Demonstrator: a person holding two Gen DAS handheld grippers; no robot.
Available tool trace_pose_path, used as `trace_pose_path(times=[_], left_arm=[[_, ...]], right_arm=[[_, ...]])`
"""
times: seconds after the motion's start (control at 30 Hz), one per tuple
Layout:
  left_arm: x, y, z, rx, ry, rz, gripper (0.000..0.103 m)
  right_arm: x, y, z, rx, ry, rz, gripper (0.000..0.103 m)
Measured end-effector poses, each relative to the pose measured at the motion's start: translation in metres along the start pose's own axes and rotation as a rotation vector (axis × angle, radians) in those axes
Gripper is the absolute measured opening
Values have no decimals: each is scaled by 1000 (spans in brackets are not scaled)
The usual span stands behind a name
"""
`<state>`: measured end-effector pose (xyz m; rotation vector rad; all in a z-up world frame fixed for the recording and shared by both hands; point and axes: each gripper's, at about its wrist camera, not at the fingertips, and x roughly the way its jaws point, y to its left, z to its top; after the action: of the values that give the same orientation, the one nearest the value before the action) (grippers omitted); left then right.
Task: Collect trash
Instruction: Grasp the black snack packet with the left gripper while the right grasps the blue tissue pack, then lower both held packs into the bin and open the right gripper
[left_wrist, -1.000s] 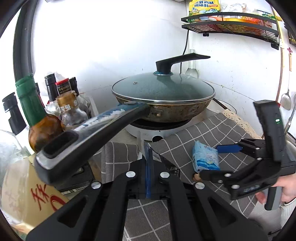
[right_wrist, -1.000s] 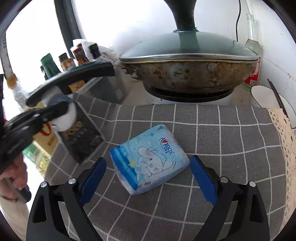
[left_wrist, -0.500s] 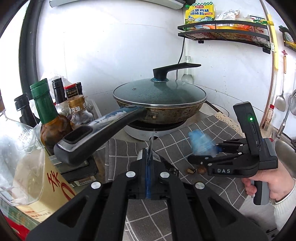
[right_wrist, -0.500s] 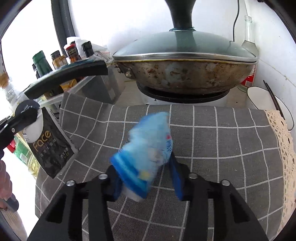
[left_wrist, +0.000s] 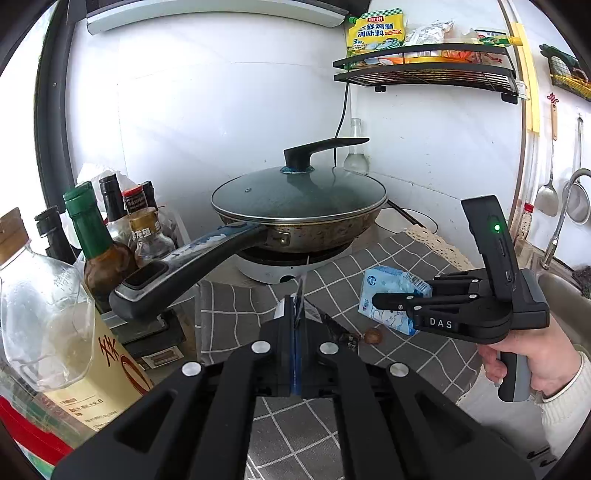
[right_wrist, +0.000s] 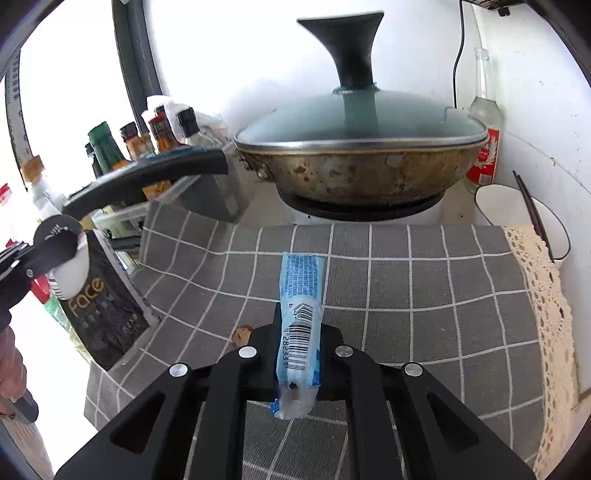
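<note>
A pale blue tissue packet stands on edge between the pads of my right gripper, whose jaws are closing and press on it. In the left wrist view the same packet hangs just above the grey checked cloth, held by the right gripper in a person's hand. My left gripper is shut on a thin black sachet. From the right wrist view that sachet, marked "Face", hangs at the left. A small brown nut shell lies on the cloth.
A lidded frying pan sits on a cooker behind the cloth, its long handle reaching over the left side. Several sauce bottles crowd the left. A white bowl with chopsticks stands at the right, a sink tap beyond.
The right jaws closed from wide open onto the tissue packet, which turned from flat onto its edge and came off the cloth. The left gripper drew back and up with the sachet.
</note>
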<state>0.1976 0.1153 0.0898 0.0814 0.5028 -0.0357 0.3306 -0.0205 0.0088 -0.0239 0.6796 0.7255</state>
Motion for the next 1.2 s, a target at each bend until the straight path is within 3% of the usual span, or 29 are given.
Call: trace_pose_path(times=[0.23,0.47,0.6,0.87,1.2], left_arm=[[-23,-28,-12,-16,-8,-51,1],[-43,-75,-40,-8,10,-138,1],[-51,-103,-61,11,43,-182,1],[-51,-150,-110,47,137,-259,1],[-16,-157,-179,-40,293,-301,1]], right_arm=[[-55,7,-12,-18,-69,35,11],[-121,18,-61,-35,-98,47,11],[-145,22,-94,-39,-88,5,11],[-150,15,-163,29,-1,-8,11],[-128,-3,-214,86,123,-29,11]])
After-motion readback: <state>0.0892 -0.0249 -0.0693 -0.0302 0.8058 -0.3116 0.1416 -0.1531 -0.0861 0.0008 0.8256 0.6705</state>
